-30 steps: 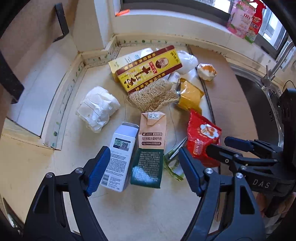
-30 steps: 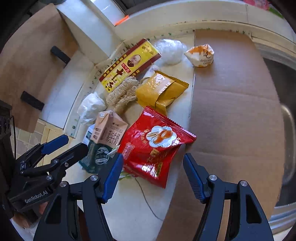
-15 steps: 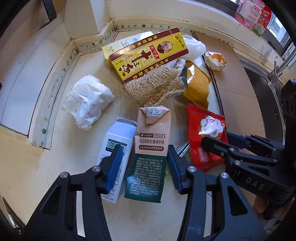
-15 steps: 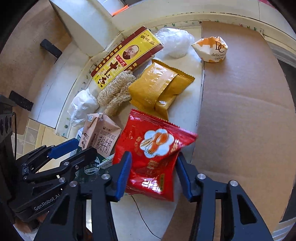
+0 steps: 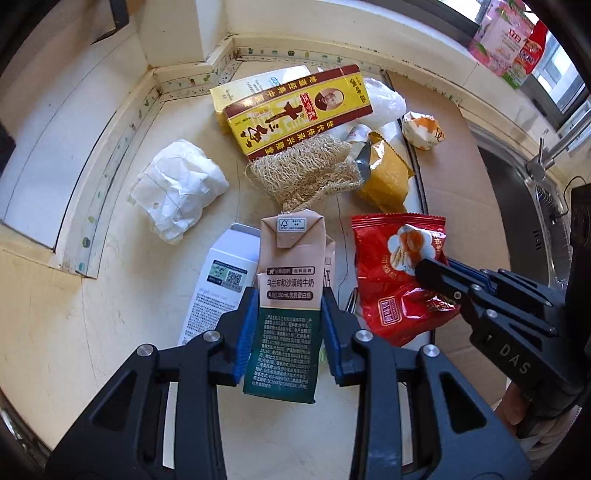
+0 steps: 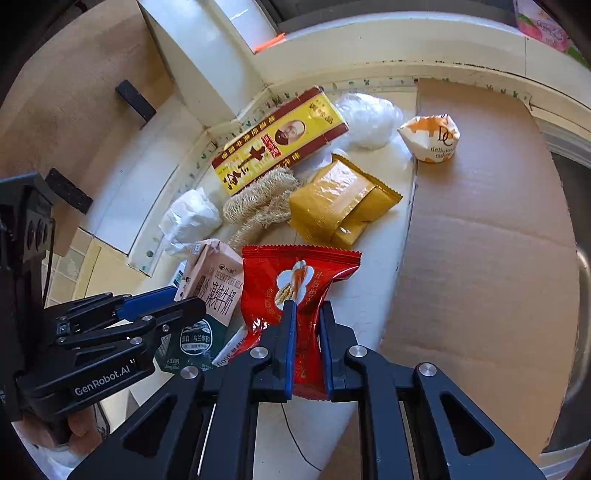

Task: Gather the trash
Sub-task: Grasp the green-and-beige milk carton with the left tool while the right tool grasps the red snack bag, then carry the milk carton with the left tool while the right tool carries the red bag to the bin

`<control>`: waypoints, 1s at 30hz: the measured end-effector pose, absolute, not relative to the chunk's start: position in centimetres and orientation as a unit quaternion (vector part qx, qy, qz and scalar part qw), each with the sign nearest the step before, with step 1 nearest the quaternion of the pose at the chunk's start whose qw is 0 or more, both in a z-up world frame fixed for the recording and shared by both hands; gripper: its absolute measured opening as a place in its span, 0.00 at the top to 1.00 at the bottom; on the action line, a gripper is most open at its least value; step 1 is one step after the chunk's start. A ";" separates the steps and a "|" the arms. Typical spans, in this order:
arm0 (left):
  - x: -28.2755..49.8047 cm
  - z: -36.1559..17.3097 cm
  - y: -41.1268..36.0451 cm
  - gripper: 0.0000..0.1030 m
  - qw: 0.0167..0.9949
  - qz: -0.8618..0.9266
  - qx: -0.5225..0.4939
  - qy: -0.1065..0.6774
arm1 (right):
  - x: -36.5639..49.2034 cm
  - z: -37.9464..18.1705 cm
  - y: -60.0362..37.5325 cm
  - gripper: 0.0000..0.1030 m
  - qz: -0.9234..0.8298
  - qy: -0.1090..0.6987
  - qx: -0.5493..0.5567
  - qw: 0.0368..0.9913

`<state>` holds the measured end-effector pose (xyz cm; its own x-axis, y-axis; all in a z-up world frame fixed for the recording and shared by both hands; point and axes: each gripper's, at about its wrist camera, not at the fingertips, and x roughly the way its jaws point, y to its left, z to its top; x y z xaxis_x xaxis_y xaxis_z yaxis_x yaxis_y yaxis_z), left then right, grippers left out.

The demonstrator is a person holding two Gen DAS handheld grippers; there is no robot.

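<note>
We're at the grab step: left gripper [image 5: 289, 328] has just clamped the milk carton [image 5: 287, 291], right gripper [image 6: 306, 347] the red snack bag [image 6: 295, 291] (both on the counter [image 5: 129, 295]), so next we lift.

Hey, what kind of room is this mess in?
Most likely a kitchen: a steel sink with a faucet beside the counter, and cleaning-product packs on the window ledge.
</note>
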<state>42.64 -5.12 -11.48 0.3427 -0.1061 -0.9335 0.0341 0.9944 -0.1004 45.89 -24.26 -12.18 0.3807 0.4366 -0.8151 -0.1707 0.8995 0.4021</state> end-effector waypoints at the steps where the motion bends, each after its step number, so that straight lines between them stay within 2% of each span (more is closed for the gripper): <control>1: 42.4 -11.2 -4.9 0.71 0.820 -0.043 -0.035 0.570 | 45.7 -11.9 -24.4 0.89 0.185 0.522 0.129 0.822; 15: 34.4 -5.7 -1.3 0.71 0.847 -0.070 -0.069 0.523 | 39.7 -6.3 -24.3 0.89 0.191 0.475 0.139 0.848; 21: 29.2 -4.0 -0.2 0.71 0.854 -0.095 -0.061 0.508 | 34.2 -4.5 -22.7 0.89 0.177 0.460 0.133 0.860; 30: 20.4 -4.2 1.0 0.71 0.851 -0.135 -0.029 0.507 | 23.2 -3.4 -19.4 0.89 0.135 0.448 0.131 0.874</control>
<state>20.43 1.01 -4.24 0.4503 -0.2589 -0.8545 0.2011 0.9619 -0.1855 23.24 -19.41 -3.44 0.5621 0.3537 -0.7476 -0.1185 0.9291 0.3504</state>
